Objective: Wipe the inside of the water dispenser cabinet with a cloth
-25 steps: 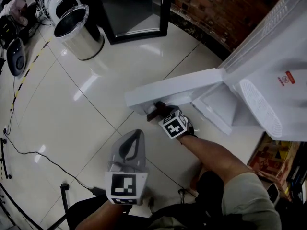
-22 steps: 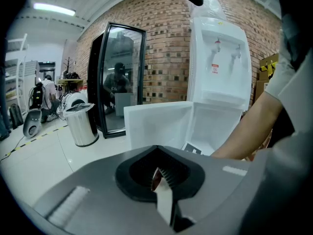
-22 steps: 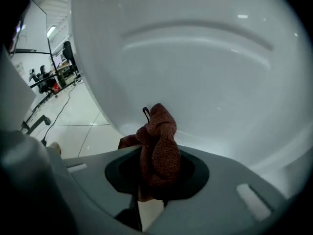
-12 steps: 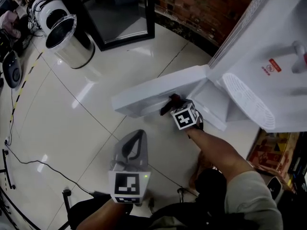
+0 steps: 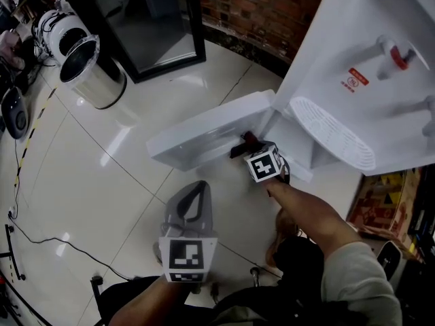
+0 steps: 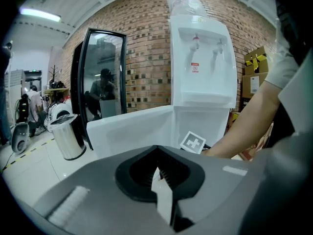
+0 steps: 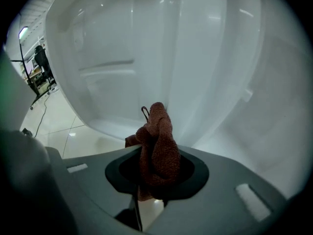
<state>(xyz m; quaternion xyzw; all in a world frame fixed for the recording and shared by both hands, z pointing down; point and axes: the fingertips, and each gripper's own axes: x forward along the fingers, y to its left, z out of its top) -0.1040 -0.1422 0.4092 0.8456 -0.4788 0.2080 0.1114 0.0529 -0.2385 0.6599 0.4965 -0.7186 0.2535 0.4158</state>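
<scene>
The right gripper (image 7: 157, 173) was clamped on a bunched reddish-brown cloth (image 7: 157, 146), held at the corner where the open cabinet door (image 5: 204, 136) met the water dispenser (image 5: 353, 60). The left gripper (image 5: 192, 197) hung shut and empty over the floor (image 5: 102, 182). A good wipe would probably need the cloth pushed deeper and pressed against the inner walls. Only the right gripper view showed the white interior, while the head view alone showed the door's swing.
</scene>
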